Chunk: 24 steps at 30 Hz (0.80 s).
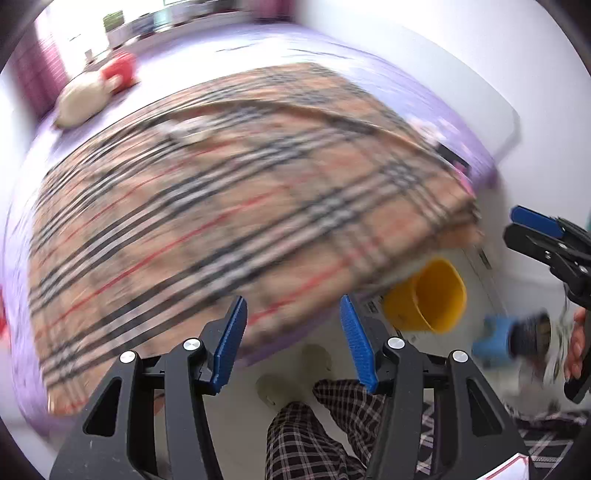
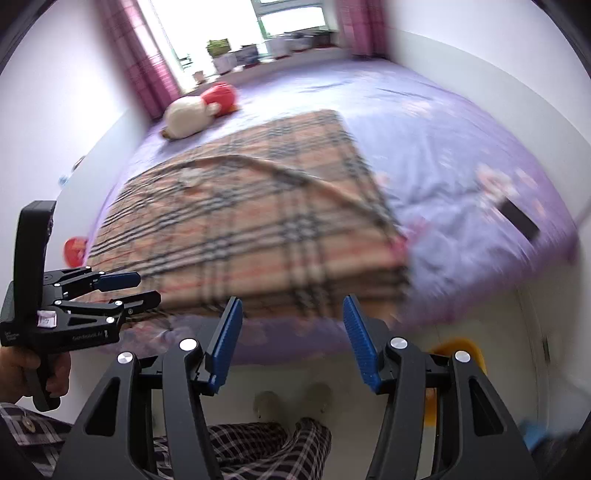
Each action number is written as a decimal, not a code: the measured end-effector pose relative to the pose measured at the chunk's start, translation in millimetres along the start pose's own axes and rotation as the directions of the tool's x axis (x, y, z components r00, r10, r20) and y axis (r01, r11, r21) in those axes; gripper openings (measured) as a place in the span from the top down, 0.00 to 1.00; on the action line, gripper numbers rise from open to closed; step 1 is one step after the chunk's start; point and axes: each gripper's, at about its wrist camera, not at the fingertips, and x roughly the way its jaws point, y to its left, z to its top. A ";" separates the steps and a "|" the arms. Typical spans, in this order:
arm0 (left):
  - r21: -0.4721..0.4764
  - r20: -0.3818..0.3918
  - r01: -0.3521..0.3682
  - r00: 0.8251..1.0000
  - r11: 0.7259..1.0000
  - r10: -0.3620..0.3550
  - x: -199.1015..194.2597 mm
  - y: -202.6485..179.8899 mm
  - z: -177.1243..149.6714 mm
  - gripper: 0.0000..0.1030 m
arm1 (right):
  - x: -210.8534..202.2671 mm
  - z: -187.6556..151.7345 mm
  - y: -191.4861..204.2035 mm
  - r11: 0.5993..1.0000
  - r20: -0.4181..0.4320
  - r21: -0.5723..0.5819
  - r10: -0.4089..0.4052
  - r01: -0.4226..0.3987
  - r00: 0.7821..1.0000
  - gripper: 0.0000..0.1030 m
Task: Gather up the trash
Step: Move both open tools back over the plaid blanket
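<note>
Lying on the plaid blanket (image 1: 221, 206), a pale crumpled scrap (image 1: 186, 131) is well beyond both wide-open tools, left tool (image 1: 293, 325) and right tool (image 2: 293, 325).

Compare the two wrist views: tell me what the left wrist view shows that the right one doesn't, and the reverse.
Only the left wrist view shows the open mouth of the yellow bin and a blue object on the floor beside it. Only the right wrist view shows the window, the whole dark flat object on the purple sheet, and a red item left of the bed. Both show the plaid blanket, the white scrap on it, the plush toy, and open tongs.
</note>
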 end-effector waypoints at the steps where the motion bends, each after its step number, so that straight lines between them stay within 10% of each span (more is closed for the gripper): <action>1: -0.039 0.009 -0.016 1.000 0.999 0.016 -3.7 13.2 -2.0 0.49 | 4.4 5.4 7.6 1.000 -0.002 -0.020 0.013 -0.013 1.000 0.44; 11: -0.247 0.035 -0.102 0.993 0.964 0.114 -16.2 84.2 -11.7 0.39 | 72.3 60.7 78.2 0.972 -0.046 -0.189 0.132 -0.139 0.990 0.44; 24: -0.329 0.035 -0.148 0.985 0.933 0.169 3.8 144.2 23.4 0.36 | 188.8 127.8 121.6 0.954 -0.080 -0.284 0.082 -0.101 0.993 0.44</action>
